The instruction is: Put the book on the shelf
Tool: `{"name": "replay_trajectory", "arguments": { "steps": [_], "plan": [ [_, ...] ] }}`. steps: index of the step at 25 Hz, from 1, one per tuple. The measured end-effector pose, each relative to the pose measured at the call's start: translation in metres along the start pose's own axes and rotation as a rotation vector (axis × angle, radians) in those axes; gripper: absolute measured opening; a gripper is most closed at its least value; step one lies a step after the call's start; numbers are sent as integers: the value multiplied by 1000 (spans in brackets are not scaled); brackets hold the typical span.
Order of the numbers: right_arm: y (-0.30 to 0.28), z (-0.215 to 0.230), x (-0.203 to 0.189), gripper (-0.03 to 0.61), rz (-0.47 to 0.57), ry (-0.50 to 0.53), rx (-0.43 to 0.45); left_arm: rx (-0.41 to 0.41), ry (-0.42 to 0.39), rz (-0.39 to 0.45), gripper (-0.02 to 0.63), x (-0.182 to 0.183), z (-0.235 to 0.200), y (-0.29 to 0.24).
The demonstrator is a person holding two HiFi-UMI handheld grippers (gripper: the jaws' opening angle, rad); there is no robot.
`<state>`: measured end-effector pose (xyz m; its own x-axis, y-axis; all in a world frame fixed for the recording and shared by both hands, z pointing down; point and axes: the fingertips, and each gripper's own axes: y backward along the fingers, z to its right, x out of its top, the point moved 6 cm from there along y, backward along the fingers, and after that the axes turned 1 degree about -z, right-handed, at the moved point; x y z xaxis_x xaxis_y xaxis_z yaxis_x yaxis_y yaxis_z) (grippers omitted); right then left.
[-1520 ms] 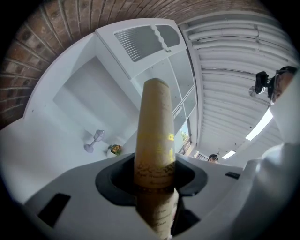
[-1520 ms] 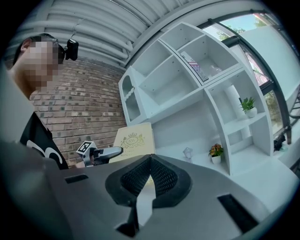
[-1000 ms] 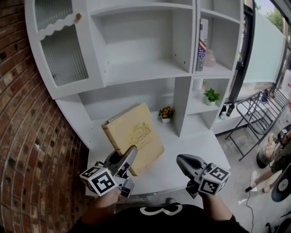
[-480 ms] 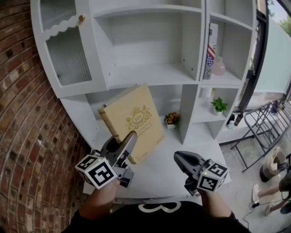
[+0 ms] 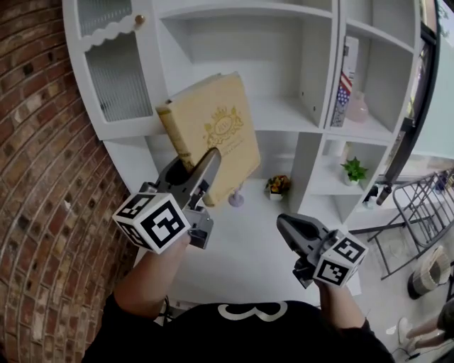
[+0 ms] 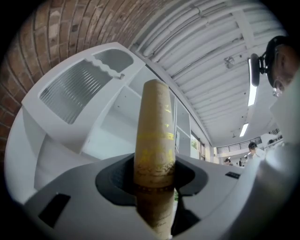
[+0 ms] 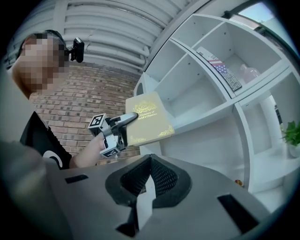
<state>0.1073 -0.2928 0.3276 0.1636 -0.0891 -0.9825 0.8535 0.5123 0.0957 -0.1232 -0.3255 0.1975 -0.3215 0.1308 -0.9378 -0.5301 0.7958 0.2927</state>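
Up in front of the white shelf unit [image 5: 313, 64], the book [image 5: 213, 131] is hanging in the air, roughly level with the wide open compartment in the middle. It's a tan hardback with a gold emblem on the cover. The spine faces the brick wall [image 5: 42, 177] on the left and the top leans a bit to the left. It isn't resting on any board as far as I can see.

The left hand-held gripper [image 5: 193, 164] is clamped on the book's lower end, one jaw on the front cover and the other behind it. In the left gripper view the book's edge stands straight up from between the pads [image 6: 154, 173], so that's a solid grip.

The right hand-held gripper [image 5: 284, 224] is lower and off to the right, over the white tabletop [image 5: 248, 255], well clear of the book. Its jaws are pressed together at the tips with nothing between them [image 7: 150, 161].

Other stuff around:
- a cabinet door [image 5: 117, 78] with ribbed glass and a small brass knob [image 5: 140, 20] at the unit's upper left corner
- a flag-spined book [image 5: 344, 88] standing upright in the narrow right compartment, with a pink vase [image 5: 357, 108] just beside it
- a little green plant [image 5: 353, 170] one compartment lower
- a small flower pot [image 5: 279, 186] at the back edge of the tabletop, near the divider
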Motion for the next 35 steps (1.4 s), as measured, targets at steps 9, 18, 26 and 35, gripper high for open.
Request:
{"name": "replay_trajectory", "arguments": {
  "steps": [9,18,26,35],
  "plan": [
    [-12,9,14,11,18,36,52,71,-175,45,196,44,-9,-45],
    [-12,24,18,11,26,51,43,142,-245,45,196,64,-34,-104],
    [-6,38,18,11,17,58,14,212,-258,-19,196,53,-62,-156],
    [-7,58,15,11,10,31,-22,248,-254,-84,196,37,-78,-194]
  ]
}}
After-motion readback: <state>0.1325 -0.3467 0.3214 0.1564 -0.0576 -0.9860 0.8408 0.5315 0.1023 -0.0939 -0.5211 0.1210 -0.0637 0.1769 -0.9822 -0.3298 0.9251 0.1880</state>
